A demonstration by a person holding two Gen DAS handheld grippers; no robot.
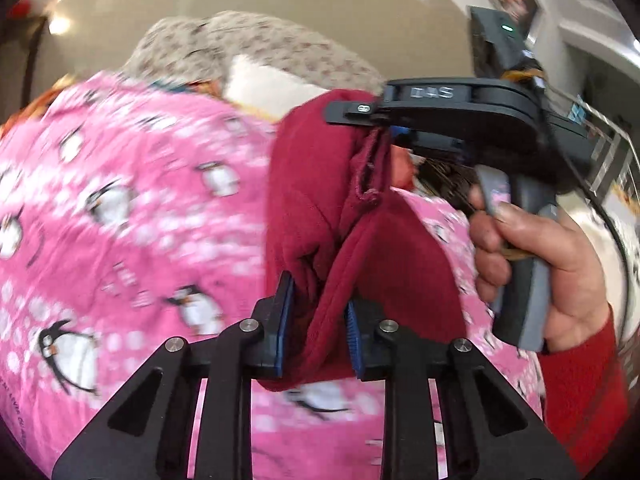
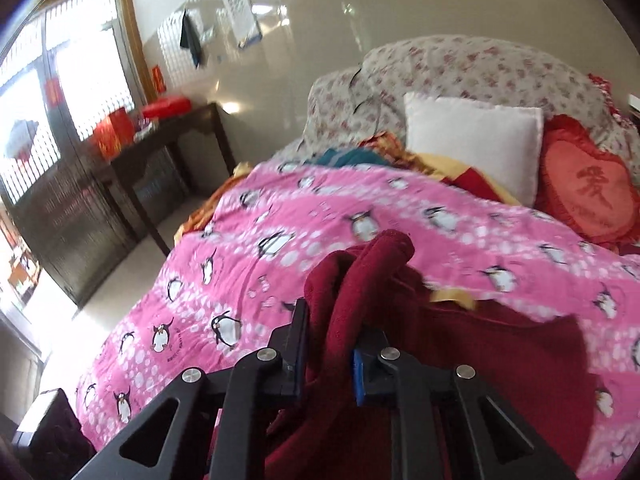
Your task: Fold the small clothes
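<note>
A dark red fleece garment (image 1: 316, 200) hangs lifted above a pink penguin-print quilt (image 1: 120, 220). My left gripper (image 1: 320, 320) is shut on a bunched fold of it. My right gripper (image 1: 372, 116) shows in the left wrist view at the upper right, held by a hand, and is shut on another edge of the garment. In the right wrist view my right gripper (image 2: 330, 344) pinches the red garment (image 2: 500, 360), whose rest drapes down to the right over the quilt (image 2: 280, 240).
At the head of the bed lie a white pillow (image 2: 472, 136), a red heart cushion (image 2: 588, 188) and a floral cover (image 2: 460, 68). A dark wooden table (image 2: 160, 144) with red boxes stands left of the bed by the window.
</note>
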